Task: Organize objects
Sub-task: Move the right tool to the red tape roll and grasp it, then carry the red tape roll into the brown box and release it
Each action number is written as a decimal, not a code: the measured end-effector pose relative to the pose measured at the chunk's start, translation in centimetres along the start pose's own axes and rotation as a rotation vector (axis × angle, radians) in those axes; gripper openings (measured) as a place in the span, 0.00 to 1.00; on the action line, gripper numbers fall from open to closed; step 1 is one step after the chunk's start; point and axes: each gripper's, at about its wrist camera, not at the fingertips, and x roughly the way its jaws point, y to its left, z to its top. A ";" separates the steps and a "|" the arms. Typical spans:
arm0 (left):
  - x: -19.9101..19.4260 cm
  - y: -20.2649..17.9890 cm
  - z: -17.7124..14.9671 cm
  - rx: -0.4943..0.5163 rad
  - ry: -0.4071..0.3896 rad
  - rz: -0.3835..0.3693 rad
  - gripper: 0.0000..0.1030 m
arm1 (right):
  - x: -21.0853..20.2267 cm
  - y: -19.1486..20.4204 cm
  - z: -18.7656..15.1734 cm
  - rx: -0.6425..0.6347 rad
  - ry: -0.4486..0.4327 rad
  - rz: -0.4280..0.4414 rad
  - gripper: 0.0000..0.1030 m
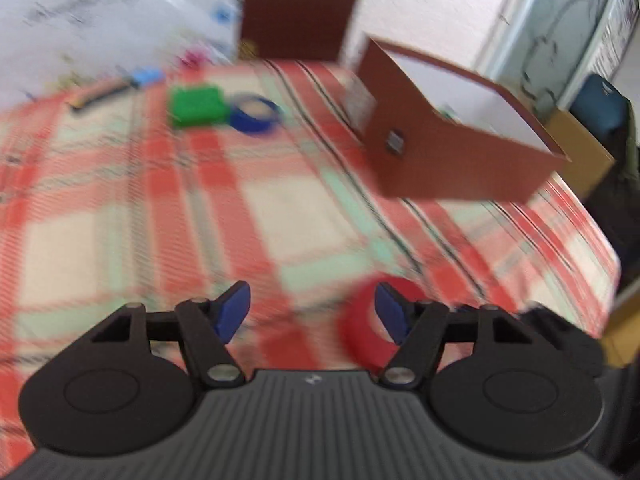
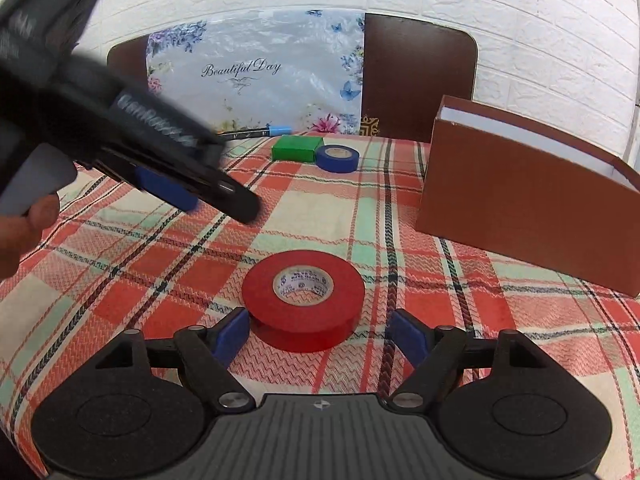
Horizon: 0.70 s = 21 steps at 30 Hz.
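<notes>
Two grippers are being held over a plaid-clothed surface. The right gripper is being kept low, its blue-padded fingers spread apart with nothing clamped between them. A red tape roll is lying flat on the cloth just ahead of the fingertips and between their lines, not touched by either pad as far as can be seen.

The left gripper is being shown in a blurred view; its fingers are likewise being held apart and empty. The same red tape roll is being seen right at its right-hand fingertip; whether they are touching cannot be told through the blur. In the right wrist view, the left gripper is being seen up and to the left of the right fingers, hanging above the cloth.

Far ahead of both pairs of fingers, a green block and a blue tape roll are lying side by side, seemingly touching. A pen with a blue cap is lying behind them. Ahead and to the right of the fingers, an open brown box is standing on the surface.
</notes>
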 end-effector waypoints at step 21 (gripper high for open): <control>-1.0 -7.1 6.2 0.086 -0.094 -0.015 0.28 | -2.1 -3.4 5.2 -0.060 -0.288 -0.097 0.66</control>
